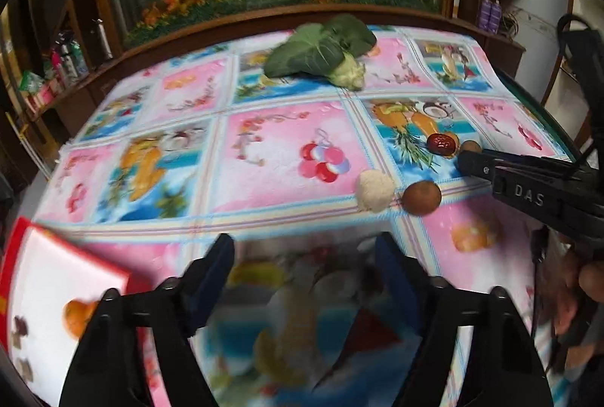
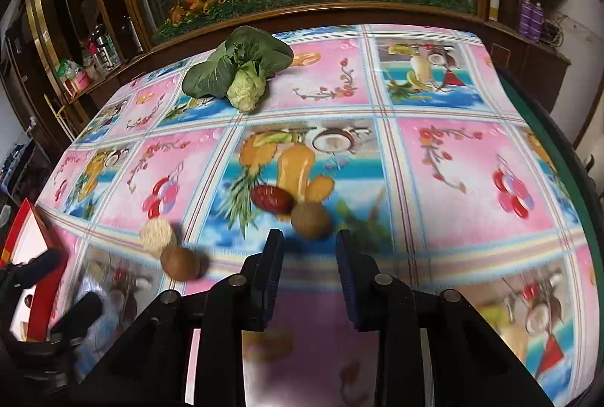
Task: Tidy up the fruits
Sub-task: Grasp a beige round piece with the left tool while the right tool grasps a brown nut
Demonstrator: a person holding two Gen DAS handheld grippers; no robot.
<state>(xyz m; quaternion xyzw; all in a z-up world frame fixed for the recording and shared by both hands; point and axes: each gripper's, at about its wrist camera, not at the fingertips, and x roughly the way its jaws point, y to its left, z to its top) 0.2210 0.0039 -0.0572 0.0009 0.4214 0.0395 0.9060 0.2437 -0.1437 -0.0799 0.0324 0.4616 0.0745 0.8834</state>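
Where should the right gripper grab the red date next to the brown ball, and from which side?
Grip the date across its short middle, coming from above. It lies flat on the tablecloth with its long axis running left to right, so the waist is narrowest. A brown ball sits close at its near right end; keep the fingers off that end.

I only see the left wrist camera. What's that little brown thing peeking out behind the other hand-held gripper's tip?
Observer: The right wrist view shows all of it: a round brown fruit, lying right beside the dark red date.
Operator: Is it being grabbed?
Observer: No. The right hand-held gripper has a gap between its jaws with nothing clamped in it. The brown fruit sits just in front of its fingertips.
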